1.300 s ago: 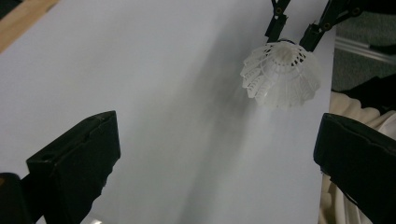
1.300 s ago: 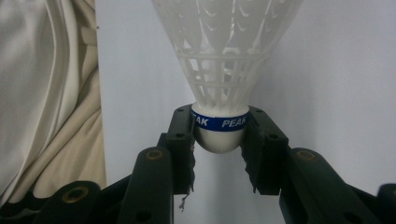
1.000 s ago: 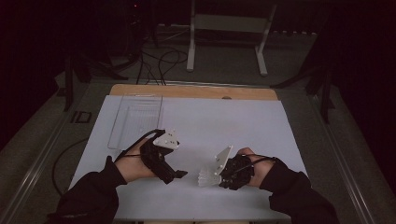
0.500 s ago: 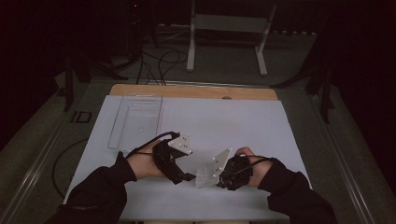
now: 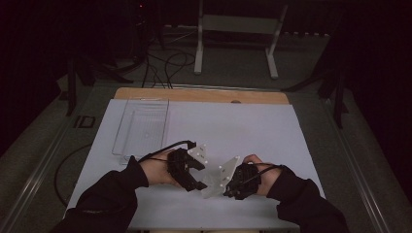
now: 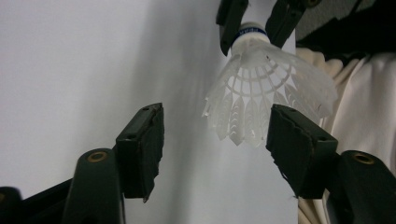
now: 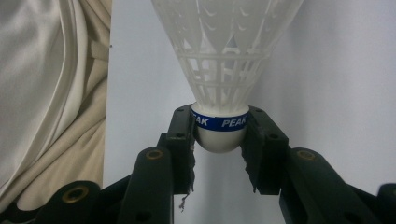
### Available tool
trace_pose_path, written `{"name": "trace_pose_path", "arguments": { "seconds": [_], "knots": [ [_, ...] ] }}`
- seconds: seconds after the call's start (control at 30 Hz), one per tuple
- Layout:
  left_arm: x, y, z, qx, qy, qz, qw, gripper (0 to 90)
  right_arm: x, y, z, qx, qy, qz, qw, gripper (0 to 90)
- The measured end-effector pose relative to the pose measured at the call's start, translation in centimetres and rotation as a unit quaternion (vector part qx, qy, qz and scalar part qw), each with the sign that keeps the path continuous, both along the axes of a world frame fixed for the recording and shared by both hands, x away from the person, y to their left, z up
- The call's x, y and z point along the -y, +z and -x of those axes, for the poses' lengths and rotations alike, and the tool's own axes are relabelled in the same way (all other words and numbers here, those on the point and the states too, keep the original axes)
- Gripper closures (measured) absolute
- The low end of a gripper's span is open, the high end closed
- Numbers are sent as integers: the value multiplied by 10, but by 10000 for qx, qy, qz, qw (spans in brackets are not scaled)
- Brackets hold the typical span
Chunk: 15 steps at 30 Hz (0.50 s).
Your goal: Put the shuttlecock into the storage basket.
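Right gripper view: right claw (image 7: 219, 140) clamped on cork base of white shuttlecock (image 7: 224, 60), blue band between pads, skirt pointing away. Left gripper view: left claw (image 6: 215, 140) apart, jaws just been closing, shuttlecock skirt between pads, one pad just beside skirt edge. Both claws met above white desk (image 5: 252, 131).

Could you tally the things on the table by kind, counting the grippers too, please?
Shuttlecock: 1
Clear plastic tray: 1
White sheet covering the table: 1
Grippers, left gripper and right gripper: 2
Total: 5
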<state>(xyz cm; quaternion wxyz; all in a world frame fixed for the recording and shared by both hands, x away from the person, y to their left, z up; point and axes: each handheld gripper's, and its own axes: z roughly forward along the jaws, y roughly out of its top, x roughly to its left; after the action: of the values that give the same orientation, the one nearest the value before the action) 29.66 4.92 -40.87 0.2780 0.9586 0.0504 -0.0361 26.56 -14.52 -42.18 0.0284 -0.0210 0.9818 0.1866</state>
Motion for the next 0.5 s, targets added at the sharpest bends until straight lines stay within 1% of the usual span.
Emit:
{"name": "trace_pose_path", "arguments": {
  "seconds": [0.07, 0.1, 0.13, 0.17, 0.23, 0.27, 0.3, 0.43, 0.5],
  "knots": [
    [1, -2, -1, -45, -49, 3, 10000, 432, 0, 0, 1, 22, 20, -2, 10000, 655],
    [2, -3, -1, -69, -39, 14, 10000, 442, -1, 0, 2, 38, 44, 3, 10000, 655],
    [2, -3, -1, -98, -64, 15, 9999, 482, -1, 0, 2, 48, 66, -2, 10000, 655],
    [3, -4, -1, -72, -83, -1, 9999, 498, -1, 0, 2, 52, 79, -6, 10000, 655],
    [4, -5, -2, -116, -90, -37, 9999, 550, -1, 0, 3, 75, 86, -3, 9999, 655],
    [5, -6, -3, -133, -77, -46, 9999, 551, -1, 1, 2, 90, 77, -18, 9999, 655],
    [6, -6, -3, -198, -84, -48, 9998, 583, -1, 1, 2, 74, 63, -29, 9999, 655],
    [8, -8, -5, -256, -86, -17, 9996, 635, -1, 1, 2, 69, 73, -49, 9999, 655],
    [10, -9, -7, -324, -155, -23, 9994, 674, -1, 0, 2, 64, 108, -41, 9999, 655]
  ]
}}
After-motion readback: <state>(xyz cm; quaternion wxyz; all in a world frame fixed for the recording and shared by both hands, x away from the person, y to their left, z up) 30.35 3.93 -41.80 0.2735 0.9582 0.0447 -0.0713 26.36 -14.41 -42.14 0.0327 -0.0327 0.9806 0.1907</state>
